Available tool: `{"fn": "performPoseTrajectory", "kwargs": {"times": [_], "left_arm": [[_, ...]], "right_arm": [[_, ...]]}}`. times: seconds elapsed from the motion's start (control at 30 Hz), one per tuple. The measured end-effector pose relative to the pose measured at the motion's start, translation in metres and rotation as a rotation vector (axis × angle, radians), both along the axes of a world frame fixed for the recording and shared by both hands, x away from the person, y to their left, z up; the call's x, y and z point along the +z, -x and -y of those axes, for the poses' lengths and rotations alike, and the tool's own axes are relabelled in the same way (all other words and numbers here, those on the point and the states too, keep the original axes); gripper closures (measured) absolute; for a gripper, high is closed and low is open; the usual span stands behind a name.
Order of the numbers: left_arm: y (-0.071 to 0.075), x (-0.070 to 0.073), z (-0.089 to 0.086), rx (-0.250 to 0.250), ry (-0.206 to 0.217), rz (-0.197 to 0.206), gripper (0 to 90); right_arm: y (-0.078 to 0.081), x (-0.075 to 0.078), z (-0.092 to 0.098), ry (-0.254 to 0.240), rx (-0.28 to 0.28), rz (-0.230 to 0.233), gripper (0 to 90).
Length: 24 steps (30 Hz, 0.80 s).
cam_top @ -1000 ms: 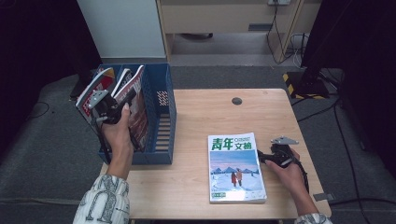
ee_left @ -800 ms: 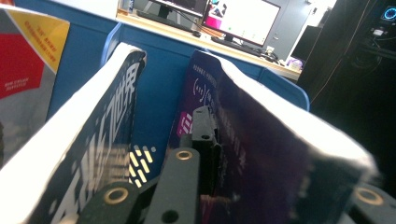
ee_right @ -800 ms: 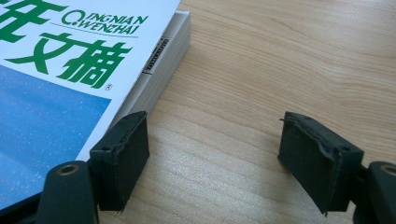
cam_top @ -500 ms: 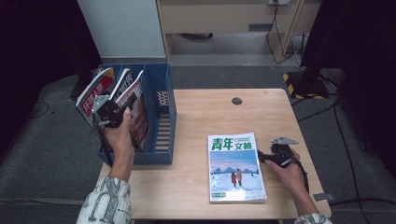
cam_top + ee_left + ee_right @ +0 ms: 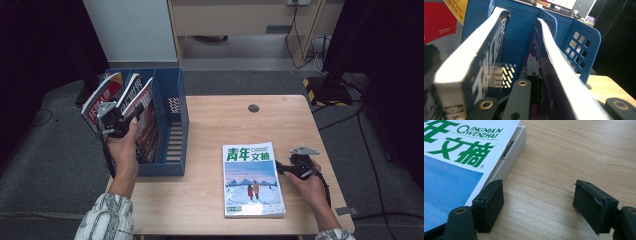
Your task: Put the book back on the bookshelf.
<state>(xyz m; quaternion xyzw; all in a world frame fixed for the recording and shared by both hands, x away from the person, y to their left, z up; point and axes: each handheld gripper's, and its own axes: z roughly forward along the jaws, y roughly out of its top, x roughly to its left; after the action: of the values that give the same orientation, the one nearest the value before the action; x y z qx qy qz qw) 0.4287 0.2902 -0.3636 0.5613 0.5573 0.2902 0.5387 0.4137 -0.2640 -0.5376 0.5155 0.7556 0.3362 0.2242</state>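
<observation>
My left gripper (image 5: 117, 117) is up at the blue file rack (image 5: 172, 100), shut on a dark-covered magazine (image 5: 145, 115) that stands tilted in it. In the left gripper view that magazine (image 5: 564, 75) runs between the jaws, and a second dark magazine (image 5: 481, 62) leans to its left. A red-covered magazine (image 5: 100, 97) leans at the rack's outer side. On the table lies a thick book (image 5: 252, 180) with green characters and a blue snow scene. My right gripper (image 5: 282, 167) rests open at its right edge. Its left pad (image 5: 490, 203) sits by the book's pages (image 5: 506, 162), with bare wood between the jaws.
The wooden table (image 5: 225, 120) has a small dark round hole (image 5: 253, 108) near its far edge. The rack overhangs the table's left end. Dark floor, cables and a black stand (image 5: 335, 75) lie beyond the right side.
</observation>
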Motion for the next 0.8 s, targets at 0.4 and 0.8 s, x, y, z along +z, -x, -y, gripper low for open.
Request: {"fn": "performPoseTrajectory", "kwargs": {"times": [0.4, 0.8], "left_arm": [[0.005, 0.002, -0.010, 0.004, -0.015, -0.037, 81.9], [0.010, 0.007, -0.011, -0.013, -0.045, -0.067, 80.5]], "right_arm": [[0.000, 0.000, 0.000, 0.000, 0.000, 0.000, 24.4], [0.000, 0.000, 0.000, 0.000, -0.001, 0.000, 24.4]]}}
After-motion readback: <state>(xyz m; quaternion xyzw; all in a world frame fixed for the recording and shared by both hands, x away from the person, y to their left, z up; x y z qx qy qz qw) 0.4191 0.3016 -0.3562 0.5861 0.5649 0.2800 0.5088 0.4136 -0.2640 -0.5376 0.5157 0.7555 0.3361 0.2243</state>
